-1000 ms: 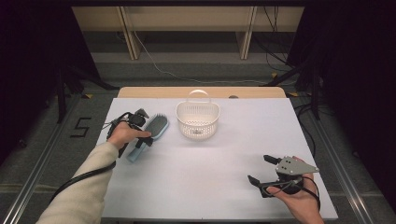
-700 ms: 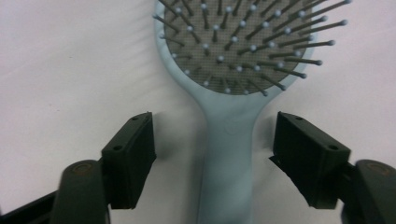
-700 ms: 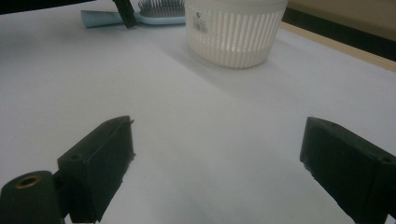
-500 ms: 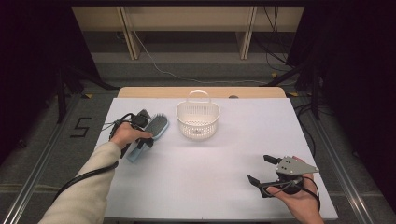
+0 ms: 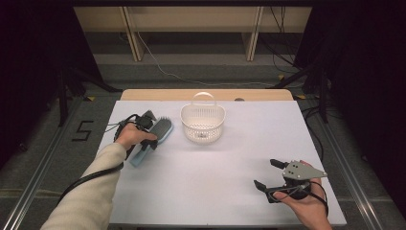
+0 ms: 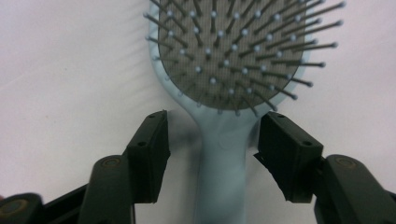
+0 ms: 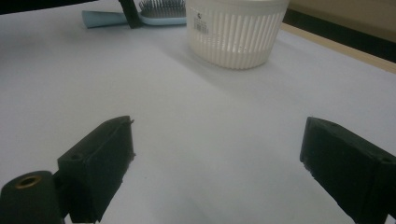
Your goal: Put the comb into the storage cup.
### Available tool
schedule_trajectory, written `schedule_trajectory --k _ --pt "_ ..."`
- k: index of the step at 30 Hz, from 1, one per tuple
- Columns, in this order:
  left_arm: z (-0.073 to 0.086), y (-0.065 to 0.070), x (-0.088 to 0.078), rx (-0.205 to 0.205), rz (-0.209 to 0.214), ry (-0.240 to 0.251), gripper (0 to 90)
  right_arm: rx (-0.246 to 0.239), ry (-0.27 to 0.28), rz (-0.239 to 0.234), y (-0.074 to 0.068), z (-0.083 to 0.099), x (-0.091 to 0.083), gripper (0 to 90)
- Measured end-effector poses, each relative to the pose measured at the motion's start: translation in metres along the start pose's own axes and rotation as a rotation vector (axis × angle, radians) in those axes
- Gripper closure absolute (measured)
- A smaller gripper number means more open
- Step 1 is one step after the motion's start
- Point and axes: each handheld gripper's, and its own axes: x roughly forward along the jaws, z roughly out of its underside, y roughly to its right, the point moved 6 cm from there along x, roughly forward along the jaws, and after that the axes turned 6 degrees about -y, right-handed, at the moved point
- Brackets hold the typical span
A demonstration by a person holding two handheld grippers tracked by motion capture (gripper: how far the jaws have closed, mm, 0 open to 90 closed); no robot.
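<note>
— So, what does the table [image 5: 230,182] look like?
— White-topped, in a dark room; a grey floor with cables lies beyond.
— And the left gripper [image 6: 212,144]?
— Jaws have just been closing around the hairbrush [image 6: 229,70] handle, gaps remaining, left of the basket [image 5: 203,124].
— The right gripper [image 5: 269,176]?
— Wide open, holding nothing.

From above our side of the table [image 5: 225,182] we look forward and down, taking in the whole tabletop and the floor beyond. On our left gripper [image 6: 212,144] we sit very close, looking straight down along its jaws at the hairbrush [image 6: 233,70]. On our right gripper [image 7: 217,158] we ride low, facing across the table toward the white basket [image 7: 236,30]. All three views share the brush; the high and right views share the basket.
</note>
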Motion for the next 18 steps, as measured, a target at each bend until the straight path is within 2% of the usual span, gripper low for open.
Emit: schedule_trajectory --k 18 --pt "-0.0011 0.0036 -0.0006 0.033 0.002 0.000 53.0 0.000 -0.001 -0.004 -0.0005 0.0000 0.0006 10.3"
